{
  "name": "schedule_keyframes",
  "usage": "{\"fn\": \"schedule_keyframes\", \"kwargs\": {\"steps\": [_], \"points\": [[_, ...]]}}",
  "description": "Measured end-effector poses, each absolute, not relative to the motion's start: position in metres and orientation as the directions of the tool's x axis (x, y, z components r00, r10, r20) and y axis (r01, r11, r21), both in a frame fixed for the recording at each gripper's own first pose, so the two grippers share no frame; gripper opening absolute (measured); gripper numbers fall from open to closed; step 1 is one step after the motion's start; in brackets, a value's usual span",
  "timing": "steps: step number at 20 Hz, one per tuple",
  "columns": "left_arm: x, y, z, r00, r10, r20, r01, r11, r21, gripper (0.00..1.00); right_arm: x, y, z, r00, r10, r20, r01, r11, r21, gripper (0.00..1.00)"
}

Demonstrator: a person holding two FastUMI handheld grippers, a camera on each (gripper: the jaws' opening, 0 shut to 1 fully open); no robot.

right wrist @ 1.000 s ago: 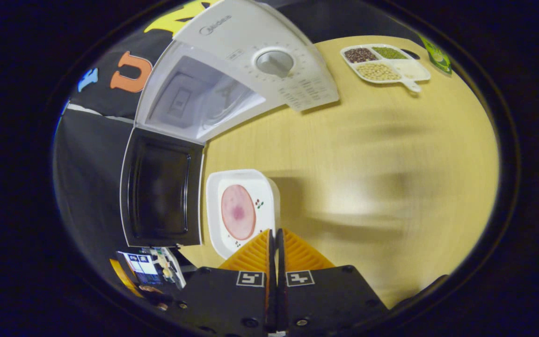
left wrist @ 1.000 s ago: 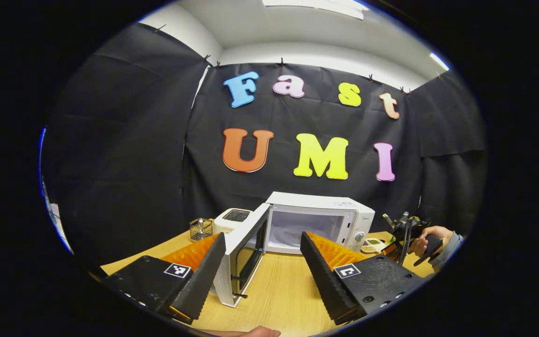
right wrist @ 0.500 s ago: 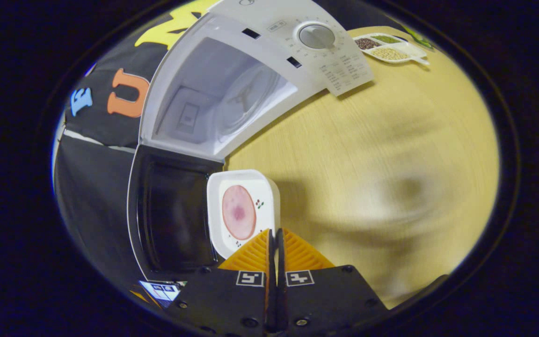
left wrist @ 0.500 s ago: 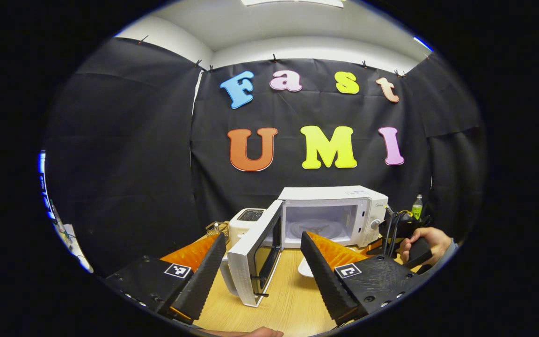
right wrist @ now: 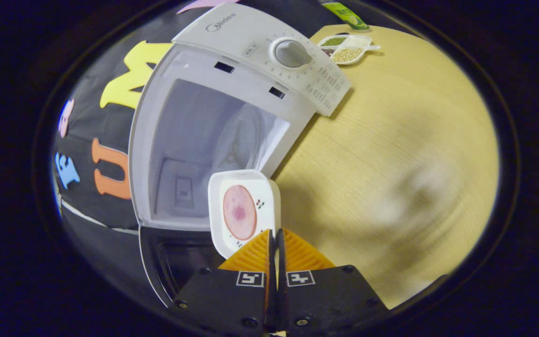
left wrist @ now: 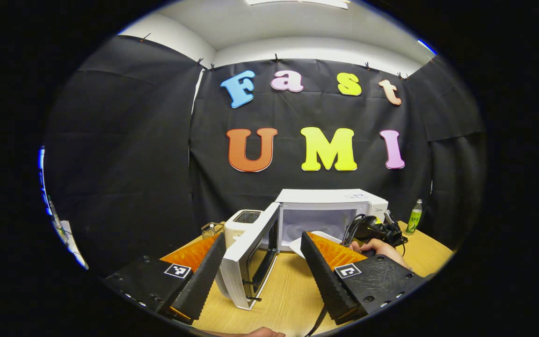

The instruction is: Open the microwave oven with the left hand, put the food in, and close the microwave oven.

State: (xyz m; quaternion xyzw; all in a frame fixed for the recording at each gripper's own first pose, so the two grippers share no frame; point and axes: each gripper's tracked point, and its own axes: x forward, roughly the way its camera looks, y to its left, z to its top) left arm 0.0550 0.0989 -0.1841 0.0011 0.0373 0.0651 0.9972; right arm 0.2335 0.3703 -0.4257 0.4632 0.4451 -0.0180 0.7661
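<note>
Compared with half a second ago, the white square ceramic plate has been carried from in front of the open door to the mouth of the white microwave oven, so that in the right gripper view its far edge now overlaps the lower lip of the pale cavity rather than the dark door glass. In the left gripper view the hand holding the right gripper has moved inward from the right edge to just before the oven opening, and the plate's rim now shows at the threshold of the cavity. The right gripper has its jaws closed tightly on the near rim of the plate, both fingers pressing on it. The plate carries one round pink slice of meat with a darker centre, beside small printed motifs on the glaze, and is held clear of the light wooden table. The left gripper hangs with its jaws wide apart, holding nothing, its fingers either side of the white-framed, dark-glazed oven door, which stands swung open to the left. A white toaster stands just beside the oven, and a green bottle stands at the table's far right.
</note>
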Motion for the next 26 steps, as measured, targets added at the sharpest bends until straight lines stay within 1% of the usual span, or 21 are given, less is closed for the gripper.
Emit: {"fn": "schedule_keyframes", "kwargs": {"steps": [1,2,3,4,7,8,11,13,14,15,18,19,20,22,23,24,25,26], "points": [[0.057,0.102,-0.182,0.987,0.140,-0.075,-0.141,0.990,0.000,0.95,0.244,0.372,-0.424,0.629,0.362,-0.688,0.472,0.525,0.708,0.04],[0.058,0.104,-0.183,0.986,0.146,-0.080,-0.147,0.989,-0.006,0.95,0.253,0.374,-0.421,0.655,0.340,-0.675,0.498,0.478,0.724,0.04],[0.060,0.105,-0.183,0.986,0.145,-0.084,-0.147,0.989,-0.008,0.84,0.266,0.376,-0.419,0.678,0.317,-0.663,0.512,0.444,0.735,0.05],[0.060,0.106,-0.181,0.985,0.149,-0.085,-0.150,0.989,-0.006,0.95,0.278,0.379,-0.419,0.695,0.293,-0.657,0.523,0.422,0.741,0.05],[0.062,0.122,-0.179,0.978,0.197,-0.074,-0.196,0.980,0.025,0.95,0.313,0.388,-0.431,0.708,0.246,-0.662,0.558,0.381,0.738,0.06],[0.062,0.126,-0.177,0.975,0.214,-0.064,-0.212,0.977,0.036,0.95,0.323,0.391,-0.435,0.712,0.238,-0.661,0.558,0.381,0.737,0.06],[0.066,0.129,-0.181,0.972,0.227,-0.061,-0.225,0.973,0.044,0.95,0.341,0.396,-0.451,0.721,0.184,-0.668,0.547,0.439,0.712,0.06],[0.067,0.133,-0.187,0.969,0.234,-0.081,-0.231,0.972,0.046,0.95,0.350,0.405,-0.454,0.747,0.197,-0.635,0.527,0.406,0.747,0.06],[0.066,0.135,-0.190,0.967,0.239,-0.088,-0.235,0.971,0.048,0.95,0.353,0.408,-0.454,0.756,0.205,-0.622,0.517,0.397,0.758,0.00],[0.065,0.137,-0.194,0.965,0.245,-0.098,-0.241,0.969,0.051,0.95,0.354,0.411,-0.454,0.765,0.202,-0.612,0.507,0.397,0.765,0.08],[0.062,0.145,-0.196,0.958,0.264,-0.109,-0.260,0.964,0.055,0.95,0.357,0.408,-0.451,0.791,0.169,-0.587,0.485,0.412,0.772,0.10],[0.061,0.145,-0.194,0.958,0.266,-0.107,-0.262,0.964,0.053,0.95,0.360,0.405,-0.450,0.806,0.149,-0.573,0.471,0.425,0.773,0.02],[0.059,0.144,-0.193,0.958,0.267,-0.104,-0.263,0.963,0.051,0.95,0.360,0.401,-0.448,0.815,0.129,-0.564,0.460,0.446,0.768,0.11],[0.058,0.144,-0.191,0.960,0.264,-0.093,-0.260,0.964,0.050,0.95,0.362,0.398,-0.447,0.832,0.117,-0.543,0.431,0.479,0.765,0.19],[0.057,0.144,-0.192,0.960,0.263,-0.093,-0.259,0.965,0.050,0.84,0.363,0.402,-0.446,0.840,0.132,-0.526,0.407,0.486,0.773,0.28],[0.055,0.143,-0.193,0.960,0.262,-0.095,-0.258,0.965,0.052,0.84,0.361,0.403,-0.447,0.841,0.148,-0.520,0.391,0.498,0.774,0.32],[0.054,0.143,-0.194,0.960,0.262,-0.095,-0.258,0.965,0.059,0.96,0.358,0.405,-0.450,0.837,0.165,-0.522,0.379,0.514,0.770,0.36],[0.053,0.143,-0.196,0.960,0.265,-0.095,-0.259,0.963,0.070,0.95,0.354,0.407,-0.453,0.831,0.173,-0.529,0.374,0.529,0.761,0.37]]}}
